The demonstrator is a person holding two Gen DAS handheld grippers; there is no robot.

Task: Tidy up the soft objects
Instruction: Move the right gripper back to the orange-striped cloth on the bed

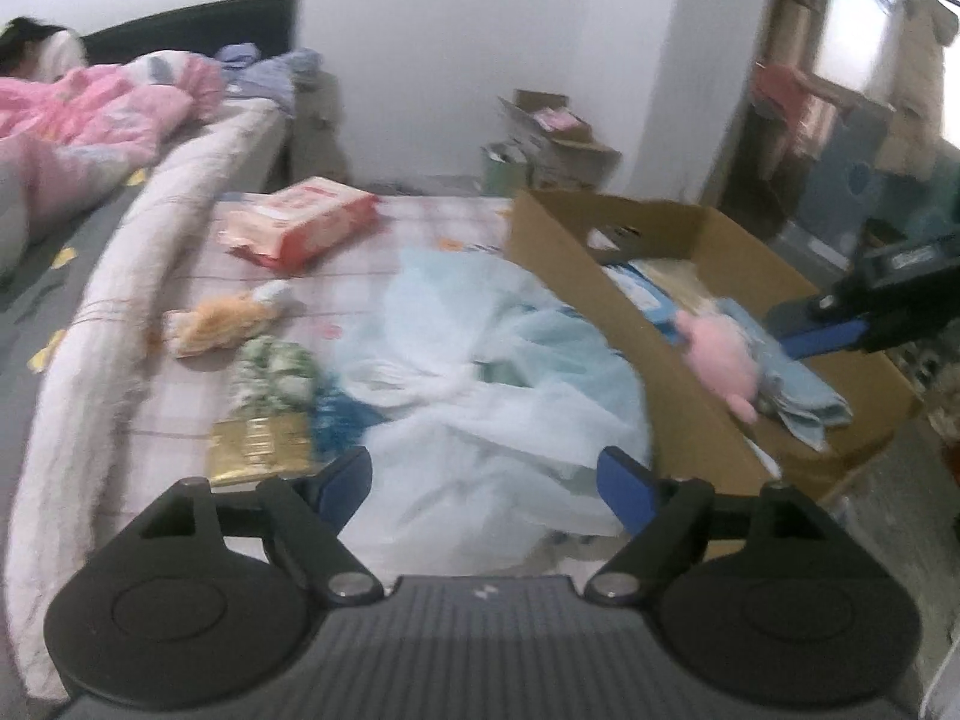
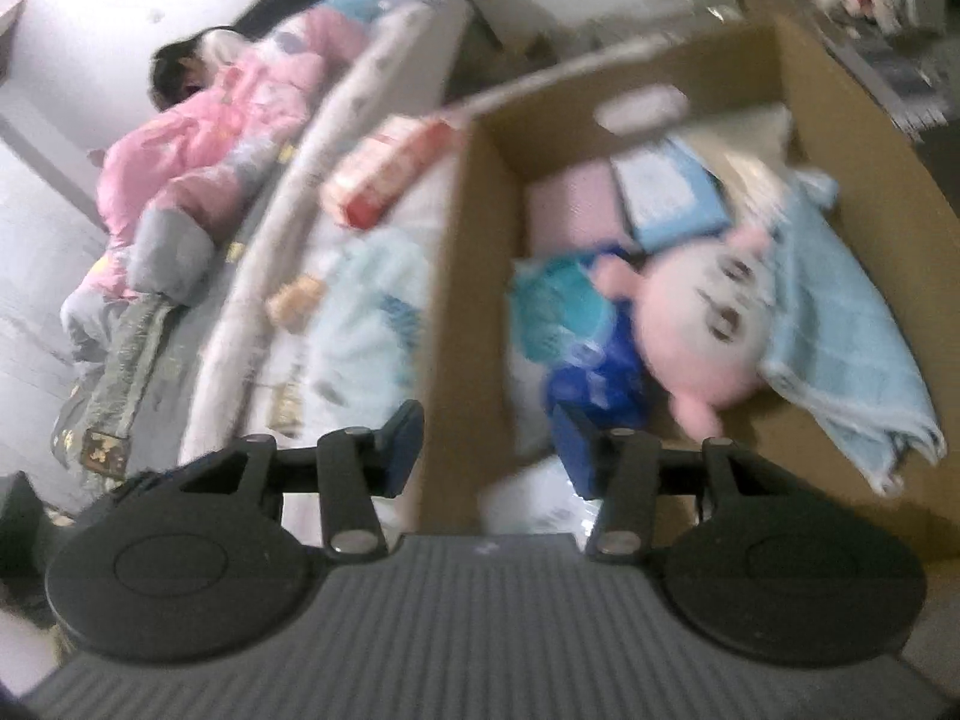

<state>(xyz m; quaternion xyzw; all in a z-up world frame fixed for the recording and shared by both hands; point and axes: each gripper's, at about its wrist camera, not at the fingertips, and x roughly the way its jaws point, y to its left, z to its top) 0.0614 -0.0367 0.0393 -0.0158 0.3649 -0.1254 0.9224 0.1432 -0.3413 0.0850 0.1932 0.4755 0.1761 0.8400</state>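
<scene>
A cardboard box [image 1: 570, 252] stands on the checked bed at the right; it also shows in the right wrist view [image 2: 456, 276]. Inside lie a pink plush toy [image 2: 702, 318], a light blue towel [image 2: 840, 324] and blue packets [image 2: 576, 312]. The plush also shows in the left wrist view [image 1: 720, 354]. My left gripper [image 1: 483, 483] is open and empty above a pale blue cloth [image 1: 480, 372]. An orange plush [image 1: 222, 318] and a green-white soft item [image 1: 273, 372] lie to its left. My right gripper [image 2: 489, 444] is open and empty, straddling the box's near wall.
A red-white tissue pack [image 1: 306, 219] lies at the far side of the bed. A gold packet [image 1: 258, 444] lies near the left fingers. A person in pink [image 2: 204, 138] lies on the neighbouring bed. Boxes [image 1: 552, 138] stand by the wall.
</scene>
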